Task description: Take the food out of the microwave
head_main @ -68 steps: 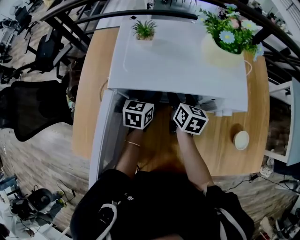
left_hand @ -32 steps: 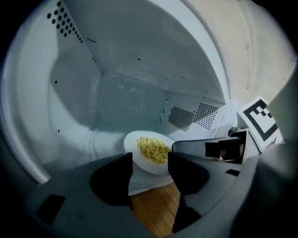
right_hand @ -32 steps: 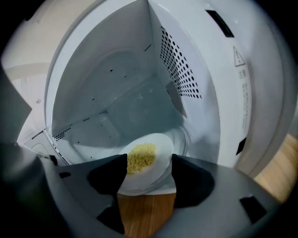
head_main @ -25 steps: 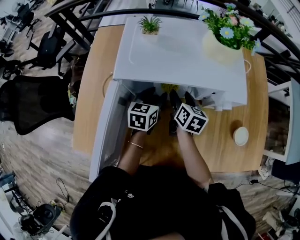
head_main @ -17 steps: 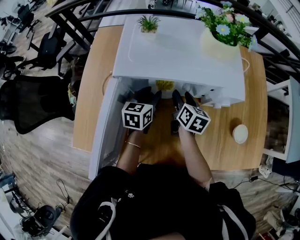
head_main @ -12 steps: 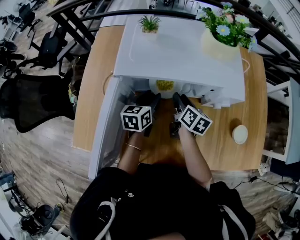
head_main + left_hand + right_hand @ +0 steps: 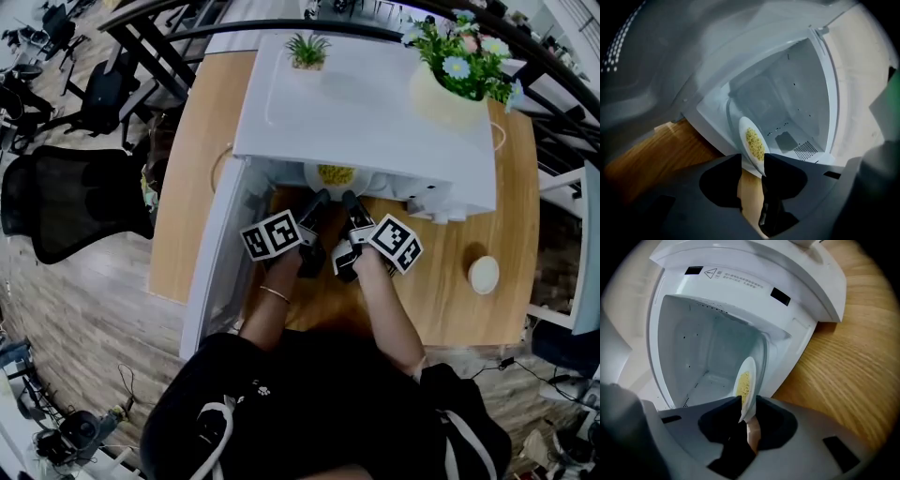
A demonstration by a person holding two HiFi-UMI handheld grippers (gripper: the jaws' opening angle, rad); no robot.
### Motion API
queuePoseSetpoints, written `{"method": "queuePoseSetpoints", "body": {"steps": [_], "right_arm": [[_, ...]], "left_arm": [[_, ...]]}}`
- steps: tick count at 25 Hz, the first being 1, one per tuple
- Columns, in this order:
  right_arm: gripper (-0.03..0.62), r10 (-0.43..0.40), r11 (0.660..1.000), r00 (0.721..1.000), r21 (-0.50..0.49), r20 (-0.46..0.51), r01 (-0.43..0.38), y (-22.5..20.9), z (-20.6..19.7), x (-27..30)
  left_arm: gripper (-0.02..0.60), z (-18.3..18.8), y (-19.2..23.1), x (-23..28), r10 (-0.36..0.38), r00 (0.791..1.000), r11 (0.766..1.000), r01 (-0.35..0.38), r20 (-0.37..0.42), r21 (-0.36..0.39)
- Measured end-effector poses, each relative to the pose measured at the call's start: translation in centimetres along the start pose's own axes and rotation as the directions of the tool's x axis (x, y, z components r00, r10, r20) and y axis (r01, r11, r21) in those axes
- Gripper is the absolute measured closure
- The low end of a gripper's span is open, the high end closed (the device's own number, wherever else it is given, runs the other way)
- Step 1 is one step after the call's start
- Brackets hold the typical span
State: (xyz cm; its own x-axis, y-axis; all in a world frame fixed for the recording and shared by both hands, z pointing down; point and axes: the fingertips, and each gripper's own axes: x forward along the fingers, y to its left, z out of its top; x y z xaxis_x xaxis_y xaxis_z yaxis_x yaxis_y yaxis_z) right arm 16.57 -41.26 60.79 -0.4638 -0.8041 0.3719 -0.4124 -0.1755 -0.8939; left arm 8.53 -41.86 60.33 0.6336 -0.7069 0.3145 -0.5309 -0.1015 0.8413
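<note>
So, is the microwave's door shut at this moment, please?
No, the head view shows the door of the microwave swung open to the left, with the plate of yellow food visible at the cavity's mouth.

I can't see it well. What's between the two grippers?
A white plate of yellow food, in the head view. Its rim sits in the left gripper, whose jaws have just been closing, and in the right gripper.

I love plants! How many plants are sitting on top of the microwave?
2. A small green plant sits at the far left corner of the microwave top, and a flower pot sits at the far right corner. None seem hidden.
</note>
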Motion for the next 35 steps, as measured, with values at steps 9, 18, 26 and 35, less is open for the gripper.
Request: {"method": "queuePoseSetpoints", "body": {"steps": [9,18,26,35], "right_arm": [[0.548,0.019,0.997,1.0,0.068,0.012,-0.02,-0.1,0.0,-0.2],[0.557,0.064,0.995,0.997,0.073,0.035,-0.066,1.2,-0.1,-2.2],[0.557,0.111,0.993,0.993,0.046,0.049,-0.113,2.3,-0.6,-5.4],[0.556,0.165,0.986,0.985,-0.002,0.059,-0.165,2.9,-1.3,-10.2]], "left_arm": [[0.509,-0.1,-0.1,0.4,-0.011,1.0,0.998,0.012,0.019,-0.067],[0.518,-0.6,-2.1,-1.1,-0.046,0.997,0.996,0.05,0.059,-0.07],[0.518,-2.0,-4.7,-3.3,-0.087,0.993,0.996,0.089,0.073,-0.026],[0.517,-4.9,-7.5,-6.1,-0.13,0.988,0.991,0.129,0.088,0.015]]}}
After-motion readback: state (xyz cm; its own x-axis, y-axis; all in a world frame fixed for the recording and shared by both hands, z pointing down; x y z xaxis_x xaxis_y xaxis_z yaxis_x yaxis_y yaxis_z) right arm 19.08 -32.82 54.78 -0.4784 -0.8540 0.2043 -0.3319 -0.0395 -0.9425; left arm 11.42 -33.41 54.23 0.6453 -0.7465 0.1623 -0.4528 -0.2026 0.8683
